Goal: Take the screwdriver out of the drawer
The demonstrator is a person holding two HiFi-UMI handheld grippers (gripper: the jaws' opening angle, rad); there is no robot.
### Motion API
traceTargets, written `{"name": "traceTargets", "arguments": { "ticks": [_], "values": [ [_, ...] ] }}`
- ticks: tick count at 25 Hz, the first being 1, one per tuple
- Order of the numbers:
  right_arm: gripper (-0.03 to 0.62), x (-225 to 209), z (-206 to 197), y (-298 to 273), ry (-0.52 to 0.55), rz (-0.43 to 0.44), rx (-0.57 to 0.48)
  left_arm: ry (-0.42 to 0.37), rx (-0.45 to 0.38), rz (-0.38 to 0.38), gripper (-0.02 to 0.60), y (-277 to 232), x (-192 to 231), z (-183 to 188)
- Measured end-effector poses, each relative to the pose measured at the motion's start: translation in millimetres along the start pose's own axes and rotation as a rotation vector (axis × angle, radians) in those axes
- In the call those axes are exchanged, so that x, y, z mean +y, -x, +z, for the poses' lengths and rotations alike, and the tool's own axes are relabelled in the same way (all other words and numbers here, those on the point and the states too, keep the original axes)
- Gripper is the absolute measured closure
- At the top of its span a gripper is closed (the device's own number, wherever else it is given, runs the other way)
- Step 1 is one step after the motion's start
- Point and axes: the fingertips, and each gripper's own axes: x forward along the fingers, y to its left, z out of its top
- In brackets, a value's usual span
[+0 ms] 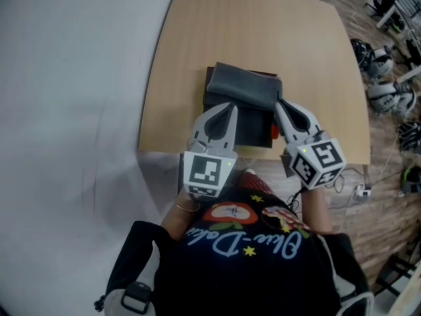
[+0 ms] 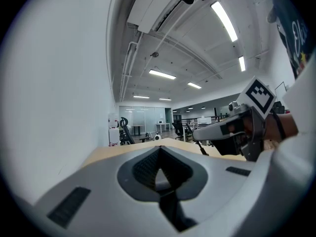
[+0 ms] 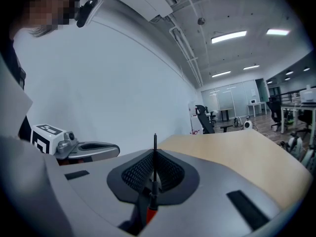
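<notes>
- Two-gripper work at a wooden table (image 1: 197, 45), above a dark drawer unit (image 1: 243, 91).
- At left: left gripper (image 1: 229, 108) (image 2: 159, 151), jaws pressed together on nothing.
- At right: right gripper (image 1: 280, 105) (image 3: 154, 154) clamped on the screwdriver (image 3: 153, 180) (red handle, shaft along the jaws), by the drawer unit's right edge.

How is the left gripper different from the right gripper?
The right gripper has its jaws shut on a red-handled screwdriver; the left gripper has its jaws shut on nothing. The right gripper's marker cube looks tilted; the left gripper's faces the head camera squarely. Both are grey, above the wooden table.
</notes>
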Motion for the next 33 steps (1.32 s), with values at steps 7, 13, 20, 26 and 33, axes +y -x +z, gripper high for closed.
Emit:
{"name": "traceTargets", "arguments": {
  "ticks": [7,13,20,26,33],
  "values": [
    [0.58,1.4,0.6,5.4,-0.011,-0.002,-0.009,-0.008,-0.008,-0.005,0.581,-1.6,-1.8,-0.6],
    [0.58,4.3,5.2,8.1,-0.008,0.003,-0.015,-0.004,0.004,-0.005,0.581,0.7,-2.0,-0.6],
    [0.58,6.4,7.9,7.9,-0.004,0.009,-0.021,-0.003,0.007,-0.002,0.581,0.4,-0.4,-2.6],
    [0.58,7.1,7.6,5.7,-0.004,0.016,-0.02,0.01,0.005,0.006,0.581,0.4,1.4,-3.1],
    [0.58,8.2,6.5,4.3,-0.006,0.024,-0.015,-0.011,0.01,0.009,0.581,2.2,4.0,-6.0]
  ]
}}
